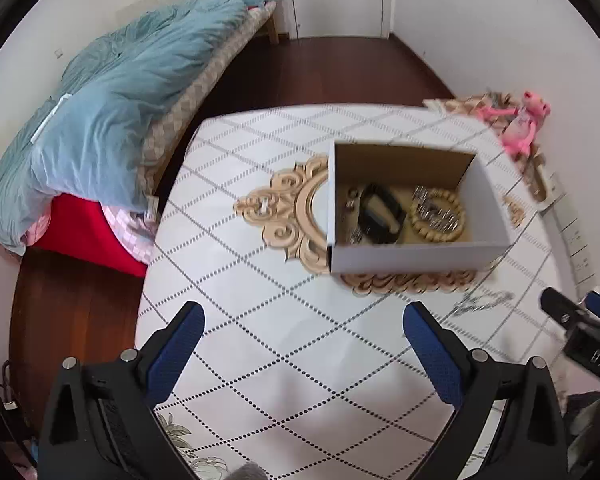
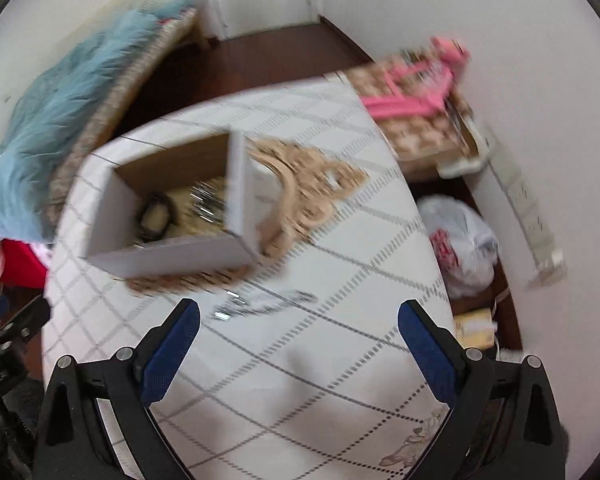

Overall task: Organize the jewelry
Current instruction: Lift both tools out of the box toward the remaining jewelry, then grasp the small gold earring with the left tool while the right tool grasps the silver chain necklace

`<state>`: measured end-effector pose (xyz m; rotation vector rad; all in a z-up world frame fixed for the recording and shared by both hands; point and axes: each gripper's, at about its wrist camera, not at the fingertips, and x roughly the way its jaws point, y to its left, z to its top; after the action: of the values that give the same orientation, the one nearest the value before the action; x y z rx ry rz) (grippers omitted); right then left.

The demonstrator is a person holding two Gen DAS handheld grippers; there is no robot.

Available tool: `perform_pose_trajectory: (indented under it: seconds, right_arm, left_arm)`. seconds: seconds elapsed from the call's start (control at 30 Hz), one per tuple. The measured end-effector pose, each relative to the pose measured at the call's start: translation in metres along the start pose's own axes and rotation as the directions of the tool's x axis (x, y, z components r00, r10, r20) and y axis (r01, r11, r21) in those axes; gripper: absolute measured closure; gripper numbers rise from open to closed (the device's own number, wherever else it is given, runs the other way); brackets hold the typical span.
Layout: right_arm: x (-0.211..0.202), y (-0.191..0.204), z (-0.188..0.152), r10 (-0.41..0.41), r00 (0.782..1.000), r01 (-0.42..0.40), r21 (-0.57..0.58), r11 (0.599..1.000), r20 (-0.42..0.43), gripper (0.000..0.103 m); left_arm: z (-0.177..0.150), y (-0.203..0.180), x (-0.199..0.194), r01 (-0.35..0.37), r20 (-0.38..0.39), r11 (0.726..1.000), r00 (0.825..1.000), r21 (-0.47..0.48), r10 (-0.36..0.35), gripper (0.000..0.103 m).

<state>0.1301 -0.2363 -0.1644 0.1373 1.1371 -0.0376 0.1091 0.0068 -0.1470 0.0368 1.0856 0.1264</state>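
Observation:
A white cardboard box (image 1: 416,257) with a brown inside stands on the patterned table (image 1: 280,328). In it lie a black band (image 1: 380,212), a beaded wooden bracelet (image 1: 438,216) and silver pieces. A silver chain (image 1: 480,302) lies on the table in front of the box. It also shows blurred in the right wrist view (image 2: 264,302), just ahead of my right gripper (image 2: 298,320). The box shows there too (image 2: 172,256). My left gripper (image 1: 304,320) is open and empty, short of the box. My right gripper is open and empty.
A bed with a blue quilt (image 1: 112,92) lies left of the table. A pink plush toy (image 1: 526,124) sits on a checked box at the far right. A white plastic bag (image 2: 464,240) and a power strip (image 2: 532,216) lie right of the table.

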Motion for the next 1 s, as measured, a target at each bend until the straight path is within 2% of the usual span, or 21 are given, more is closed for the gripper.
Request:
perform_pose_trajectory:
  seconds: [0.2,0.3,0.4,0.43,0.5,0.57,0.67,0.73,0.87,0.9,0.93,0.97,1.0]
  right_arm:
    - [0.04,-0.029,-0.017,-0.028,0.999,0.031,0.05,0.998,-0.047,0.003]
    - [0.053,-0.03,-0.019,-0.022,0.999,0.024,0.047,0.999,-0.045,0.003]
    - [0.058,-0.022,-0.017,0.025,0.999,-0.024,0.042,0.999,-0.029,0.004]
    - [0.057,-0.015,-0.017,0.067,0.998,-0.066,0.027,0.997,-0.015,0.006]
    - [0.055,0.001,-0.017,0.117,0.993,-0.117,-0.015,0.993,0.003,0.024]
    - [0.058,0.017,-0.018,0.153,0.988,-0.152,-0.065,0.986,0.006,0.033]
    - [0.066,0.046,-0.02,0.141,0.99,-0.138,-0.156,0.978,0.008,0.04]
    - [0.071,0.058,-0.023,0.135,0.991,-0.132,-0.187,0.973,0.005,0.04]
    - [0.082,0.079,-0.032,0.054,0.998,-0.046,-0.262,0.964,0.022,0.042]
    - [0.082,0.083,-0.035,0.033,0.999,-0.022,-0.281,0.959,0.034,0.051]
    - [0.085,0.086,-0.037,0.023,0.999,-0.011,-0.294,0.956,0.037,0.055]
    - [0.084,0.087,-0.037,0.026,0.998,-0.01,-0.294,0.956,0.052,0.068]
    - [0.082,0.089,-0.037,0.022,0.998,-0.003,-0.306,0.952,0.058,0.094]
  left_arm:
    - [-0.016,-0.01,0.031,-0.035,-0.049,0.999,0.998,0.014,0.035,0.001]
    - [-0.019,-0.012,0.042,-0.041,-0.069,0.999,0.997,0.02,0.042,0.001]
    - [-0.02,-0.012,0.048,-0.044,-0.083,0.999,0.995,0.022,0.046,0.001]
    - [-0.02,-0.012,0.05,-0.049,-0.086,0.999,0.995,0.02,0.051,0.001]
    - [-0.02,-0.008,0.054,-0.064,-0.093,0.998,0.994,0.014,0.065,0.001]
    - [-0.021,-0.003,0.058,-0.08,-0.099,0.997,0.992,0.003,0.08,0.001]
    - [-0.022,0.008,0.062,-0.118,-0.107,0.993,0.987,-0.012,0.116,0.001]
    - [-0.024,0.015,0.066,-0.14,-0.116,0.99,0.984,-0.023,0.136,0.001]
    - [-0.028,0.025,0.071,-0.154,-0.137,0.987,0.979,-0.038,0.148,0.002]
    - [-0.029,0.025,0.072,-0.155,-0.14,0.987,0.979,-0.038,0.148,0.002]
    - [-0.03,0.025,0.072,-0.152,-0.142,0.988,0.979,-0.039,0.145,0.001]
    - [-0.031,0.025,0.073,-0.15,-0.142,0.988,0.98,-0.038,0.143,0.001]
    - [-0.031,0.022,0.073,-0.146,-0.14,0.989,0.98,-0.032,0.14,0.001]
